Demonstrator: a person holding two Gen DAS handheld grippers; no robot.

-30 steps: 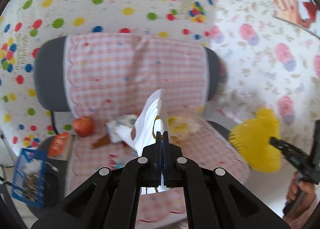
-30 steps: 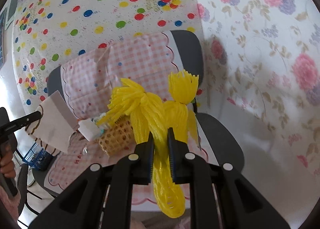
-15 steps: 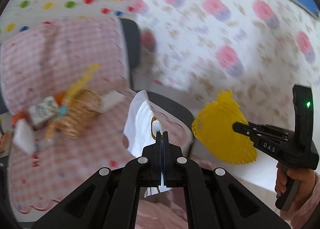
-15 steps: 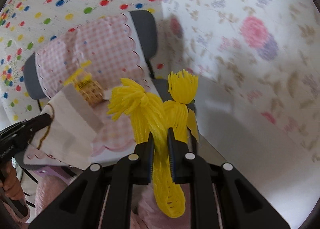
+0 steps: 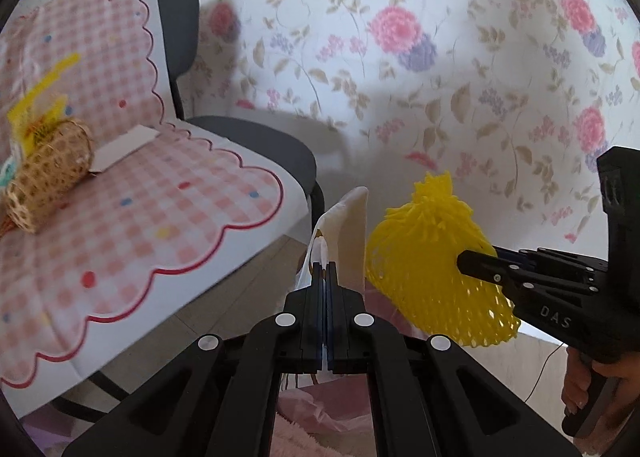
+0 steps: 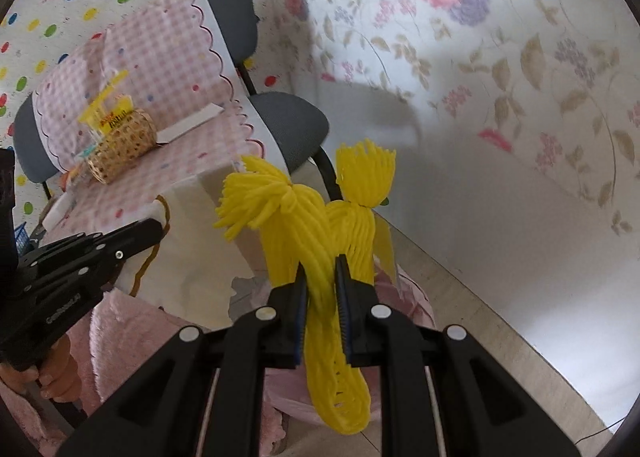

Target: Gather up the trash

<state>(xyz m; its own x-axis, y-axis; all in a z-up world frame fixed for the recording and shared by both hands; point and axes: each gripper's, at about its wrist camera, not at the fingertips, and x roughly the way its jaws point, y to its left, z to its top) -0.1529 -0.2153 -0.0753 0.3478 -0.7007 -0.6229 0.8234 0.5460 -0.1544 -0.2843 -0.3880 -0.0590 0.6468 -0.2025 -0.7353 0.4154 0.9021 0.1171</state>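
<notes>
While both hands carry trash away from the chair (image 5: 256, 145), the left tool (image 5: 325, 269) is pinched tight on a white paper bag (image 5: 350, 241), so it hangs up and does not drop. The right tool (image 6: 322, 277) squeezes a yellow foam net (image 6: 320, 217) near its middle. Both pieces hang close together over a pink bag (image 6: 408, 297) down near the floor, probably the bin. A small basket (image 5: 48, 165) with more wrappers sits far left on the chair.
</notes>
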